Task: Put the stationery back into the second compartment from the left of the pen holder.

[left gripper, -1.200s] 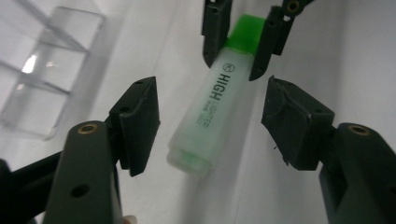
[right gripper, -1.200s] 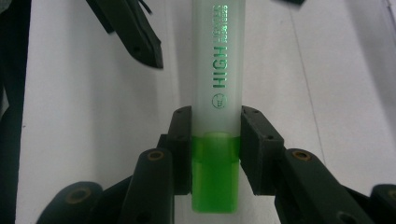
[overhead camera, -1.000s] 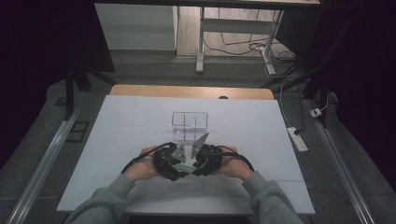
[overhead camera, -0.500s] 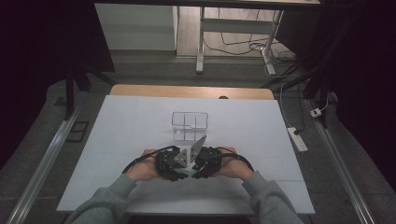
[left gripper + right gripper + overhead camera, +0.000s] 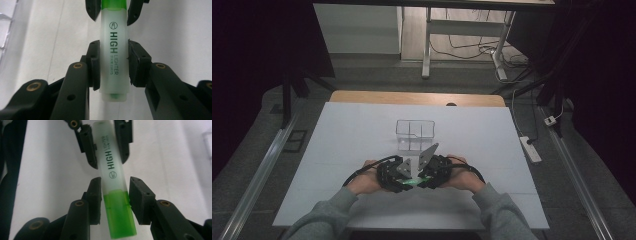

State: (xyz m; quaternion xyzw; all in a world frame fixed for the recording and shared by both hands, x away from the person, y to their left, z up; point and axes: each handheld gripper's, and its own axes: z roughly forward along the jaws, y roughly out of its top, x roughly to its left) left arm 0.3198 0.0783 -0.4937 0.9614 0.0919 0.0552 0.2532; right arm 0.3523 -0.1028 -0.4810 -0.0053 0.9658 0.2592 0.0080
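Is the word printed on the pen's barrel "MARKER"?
No, in the left gripper view the pale barrel of the green pen reads "HIGH LIGHTER".

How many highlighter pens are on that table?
1. The single green highlighter lies near the table's front edge between the person's two hands, with both tongs set around it. The clear box behind looks empty.

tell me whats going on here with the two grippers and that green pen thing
A person at a white table holds a hand-held gripper in each hand, and both meet end to end on one green highlighter. The left hand-held gripper has just been closing and its pads press the pale barrel. The right hand-held gripper sits around the green cap; its jaws have just been opening, with a small gap on one side. A clear divided box stands just beyond them.
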